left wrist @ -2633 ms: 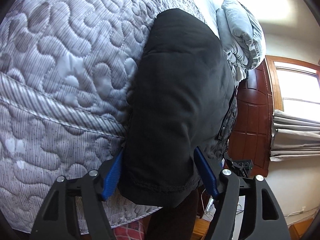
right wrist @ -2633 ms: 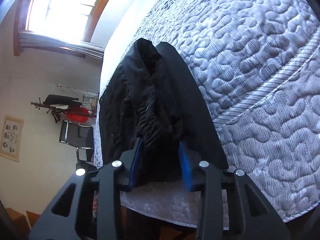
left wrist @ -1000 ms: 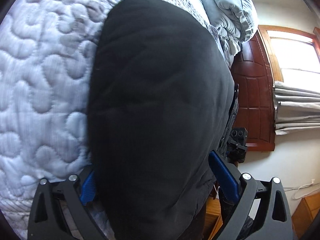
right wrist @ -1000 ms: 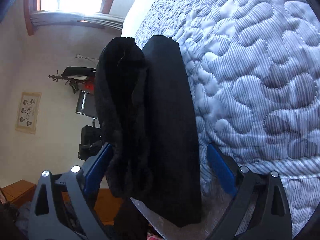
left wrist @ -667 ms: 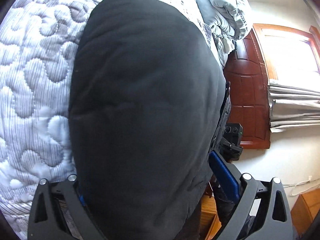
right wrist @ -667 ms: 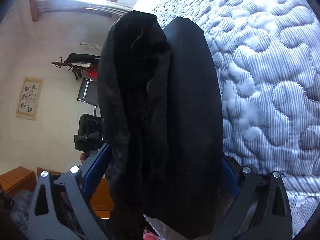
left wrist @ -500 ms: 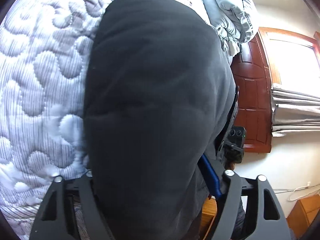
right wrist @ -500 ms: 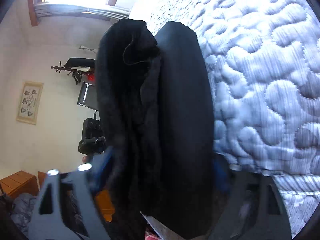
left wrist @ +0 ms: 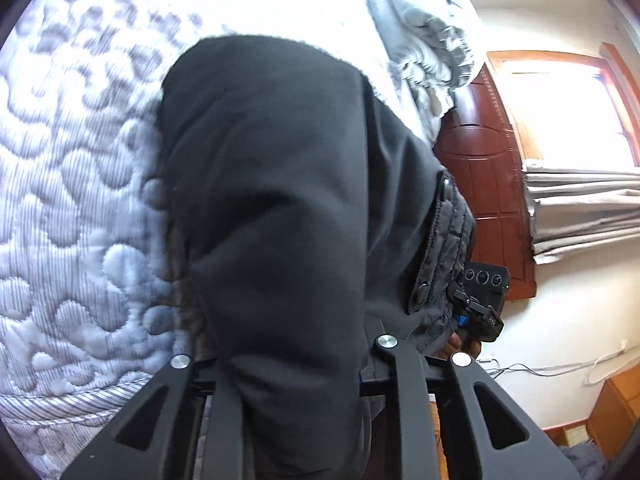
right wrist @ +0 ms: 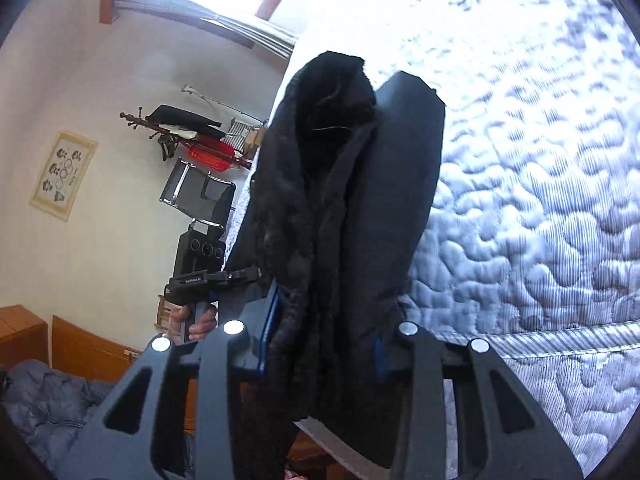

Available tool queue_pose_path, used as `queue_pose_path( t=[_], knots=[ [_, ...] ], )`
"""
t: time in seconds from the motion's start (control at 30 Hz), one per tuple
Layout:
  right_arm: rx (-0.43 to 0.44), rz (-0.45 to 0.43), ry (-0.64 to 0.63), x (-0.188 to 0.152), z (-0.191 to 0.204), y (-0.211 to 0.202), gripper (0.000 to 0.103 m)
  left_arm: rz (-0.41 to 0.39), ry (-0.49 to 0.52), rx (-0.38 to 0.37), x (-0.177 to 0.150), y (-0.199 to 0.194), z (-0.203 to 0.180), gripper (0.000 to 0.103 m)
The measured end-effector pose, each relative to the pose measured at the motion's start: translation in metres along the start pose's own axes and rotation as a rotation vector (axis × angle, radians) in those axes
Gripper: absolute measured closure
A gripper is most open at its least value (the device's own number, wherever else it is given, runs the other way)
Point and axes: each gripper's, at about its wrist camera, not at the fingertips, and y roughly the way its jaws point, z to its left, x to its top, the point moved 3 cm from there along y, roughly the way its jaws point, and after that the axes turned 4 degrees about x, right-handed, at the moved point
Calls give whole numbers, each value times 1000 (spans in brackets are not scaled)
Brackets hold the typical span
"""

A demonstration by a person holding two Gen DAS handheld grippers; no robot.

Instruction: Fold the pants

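Note:
Black pants (left wrist: 280, 180) lie in a long doubled strip on the quilted bed (left wrist: 80, 200), near end hanging over the edge. My left gripper (left wrist: 288, 344) is closing its jaws on that end; the cloth bunches between them and hides the pads. In the right wrist view the pants (right wrist: 360, 200) show a fleecy inside and a smooth outer layer. My right gripper (right wrist: 324, 344) is closing too, its blue pads pressing the cloth from both sides. Each gripper shows in the other's view: the right gripper (left wrist: 480, 312) and the left gripper (right wrist: 204, 276), held in a hand.
Folded grey bedding (left wrist: 424, 20) sits at the far end of the bed (right wrist: 540, 240). A dark wooden panel (left wrist: 480, 180) and curtained window (left wrist: 580, 200) stand beyond. A coat rack (right wrist: 180, 128), a chair (right wrist: 196, 196) and low wooden furniture (right wrist: 24, 332) line the other wall.
Both grippers went from wide open around the pants' near end to closed on it. The right one has risen with the cloth; the left has lifted slightly.

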Motion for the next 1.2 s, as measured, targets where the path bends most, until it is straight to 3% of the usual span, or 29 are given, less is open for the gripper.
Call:
queue_pose_path(
  t=[0.2, 0.53, 0.87, 1.13, 1.2],
  knots=[
    [18, -39, -47, 24, 24, -9, 68, -61, 60, -50, 15, -23, -34, 82],
    [38, -48, -140, 133, 56, 21, 68, -164, 143, -29, 96, -60, -66, 81],
    [30, 27, -48, 231, 15, 102, 67, -178, 102, 86, 192, -55, -20, 79],
    [20, 62, 59, 250, -43, 154, 66, -140, 55, 163, 225, -26, 25, 76],
    [34, 55, 82, 249, -56, 155, 65, -143, 53, 138, 224, -24, 32, 73]
  ],
)
